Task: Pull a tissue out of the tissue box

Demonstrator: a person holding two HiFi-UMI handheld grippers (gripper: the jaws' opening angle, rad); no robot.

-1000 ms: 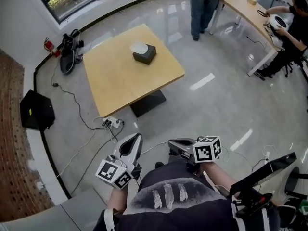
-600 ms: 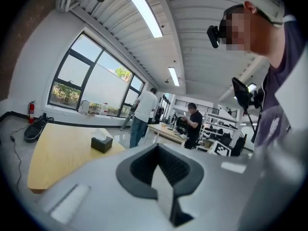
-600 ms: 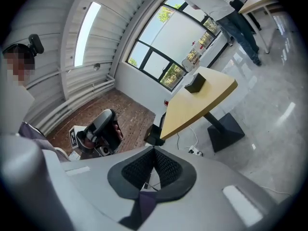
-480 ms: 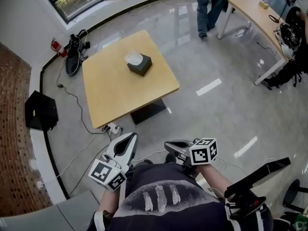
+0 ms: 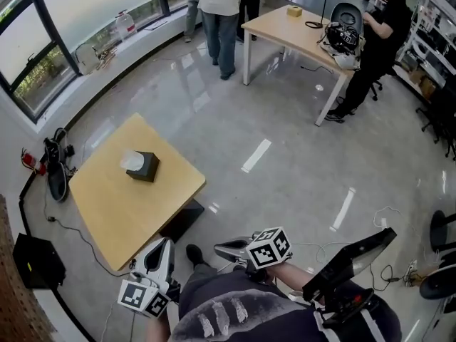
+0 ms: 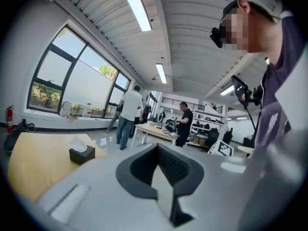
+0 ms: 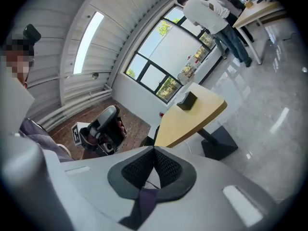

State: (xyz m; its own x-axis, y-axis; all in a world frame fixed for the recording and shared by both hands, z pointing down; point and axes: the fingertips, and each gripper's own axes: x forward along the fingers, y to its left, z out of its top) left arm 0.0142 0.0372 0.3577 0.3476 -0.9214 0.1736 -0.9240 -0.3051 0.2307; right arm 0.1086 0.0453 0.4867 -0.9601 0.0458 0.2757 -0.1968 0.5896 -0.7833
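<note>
A black tissue box (image 5: 144, 167) with a white tissue (image 5: 132, 160) sticking out of its top stands on a light wooden table (image 5: 114, 209) at the left of the head view. Both grippers are held low near my body, well short of the table. My left gripper (image 5: 164, 244) is shut with nothing in it and points toward the table. My right gripper (image 5: 218, 249) is also shut and empty. The left gripper view shows the tissue box (image 6: 82, 154) far off to the left of the shut jaws. The tissue box (image 7: 187, 100) is small and distant in the right gripper view.
Two people (image 5: 216, 9) stand beside a second table (image 5: 299, 28) at the back, where another person (image 5: 377, 30) sits. Bags and cables (image 5: 55, 173) lie on the floor left of the wooden table. A black stand (image 5: 349, 262) is at my right.
The head view has swung round, so the wooden table and tissue box have gone from the upper middle to the left. Both grippers have stayed shut near my body and shifted left in the view.
</note>
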